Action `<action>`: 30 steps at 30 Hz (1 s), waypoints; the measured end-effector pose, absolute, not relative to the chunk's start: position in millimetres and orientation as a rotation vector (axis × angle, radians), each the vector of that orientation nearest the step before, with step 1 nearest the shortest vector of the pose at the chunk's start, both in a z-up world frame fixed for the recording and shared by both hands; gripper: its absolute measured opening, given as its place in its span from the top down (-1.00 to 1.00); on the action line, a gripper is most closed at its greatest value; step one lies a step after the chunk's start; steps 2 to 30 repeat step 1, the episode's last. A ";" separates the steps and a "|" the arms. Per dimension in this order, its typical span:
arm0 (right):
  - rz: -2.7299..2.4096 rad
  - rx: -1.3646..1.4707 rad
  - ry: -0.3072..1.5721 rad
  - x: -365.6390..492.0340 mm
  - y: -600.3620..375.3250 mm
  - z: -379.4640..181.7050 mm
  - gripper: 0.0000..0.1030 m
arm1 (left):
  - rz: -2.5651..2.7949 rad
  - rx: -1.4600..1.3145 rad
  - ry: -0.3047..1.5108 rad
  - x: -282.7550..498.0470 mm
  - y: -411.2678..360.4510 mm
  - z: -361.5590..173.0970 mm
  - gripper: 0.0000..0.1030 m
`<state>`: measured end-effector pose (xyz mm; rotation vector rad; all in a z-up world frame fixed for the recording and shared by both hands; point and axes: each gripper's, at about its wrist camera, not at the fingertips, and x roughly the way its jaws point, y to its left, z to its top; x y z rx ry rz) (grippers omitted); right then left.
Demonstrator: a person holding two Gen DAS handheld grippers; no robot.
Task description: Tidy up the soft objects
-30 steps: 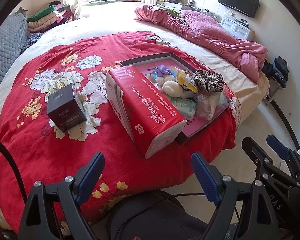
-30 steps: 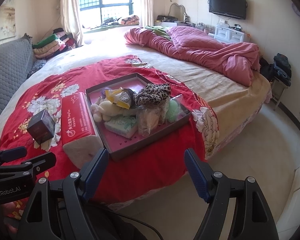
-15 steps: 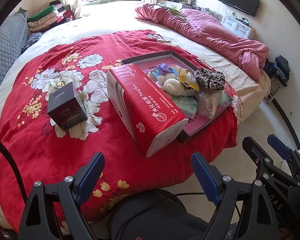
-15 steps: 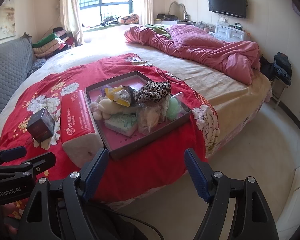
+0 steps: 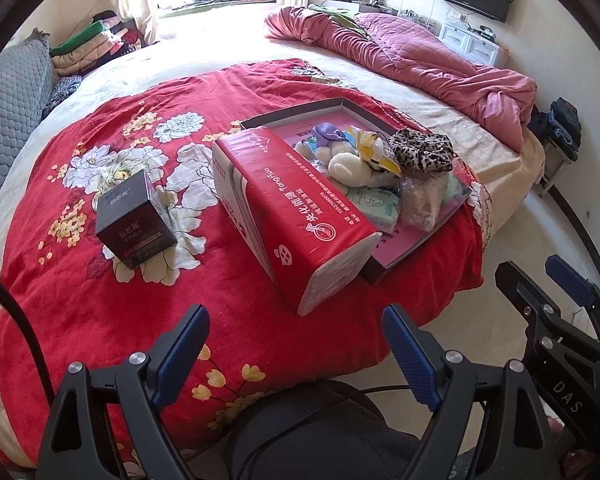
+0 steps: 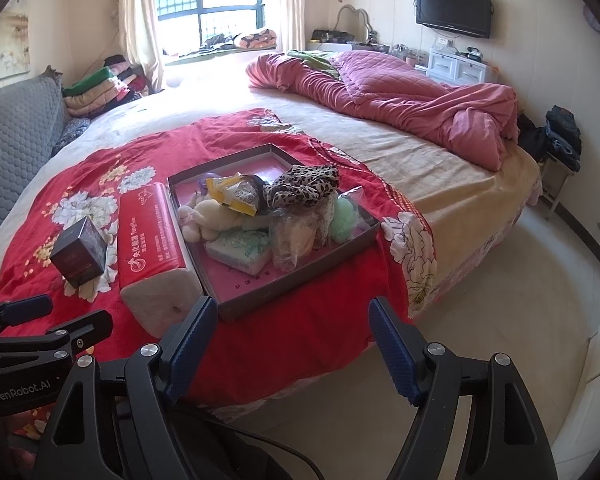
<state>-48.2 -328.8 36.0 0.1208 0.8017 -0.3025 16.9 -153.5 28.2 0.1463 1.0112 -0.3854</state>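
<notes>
Bedroom daylight falls on a red floral blanket at the bed's near edge, where a shallow pink-lined cardboard tray holds heaped soft things: cream plush toy, leopard-print cloth. Tray lies ahead of the right claw, nearer than the left claw; both gape wide, empty. Lower items are hidden.

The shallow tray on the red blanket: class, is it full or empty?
Full. The tray holds a heap: a leopard-print cloth, a cream plush toy, a tissue pack and bagged items.
</notes>
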 end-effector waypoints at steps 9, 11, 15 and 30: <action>-0.301 0.114 0.799 -47.3 -328.0 35.9 -0.53 | -0.390 0.142 1.010 17.4 -152.4 27.7 -0.70; -0.301 0.114 0.799 -47.3 -328.0 35.9 -0.53 | -0.390 0.142 1.010 17.4 -152.4 27.7 -0.70; -0.301 0.114 0.799 -47.3 -328.0 35.9 -0.53 | -0.390 0.142 1.010 17.4 -152.4 27.7 -0.70; -0.301 0.114 0.799 -47.3 -328.0 35.9 -0.53 | -0.390 0.142 1.010 17.4 -152.4 27.7 -0.70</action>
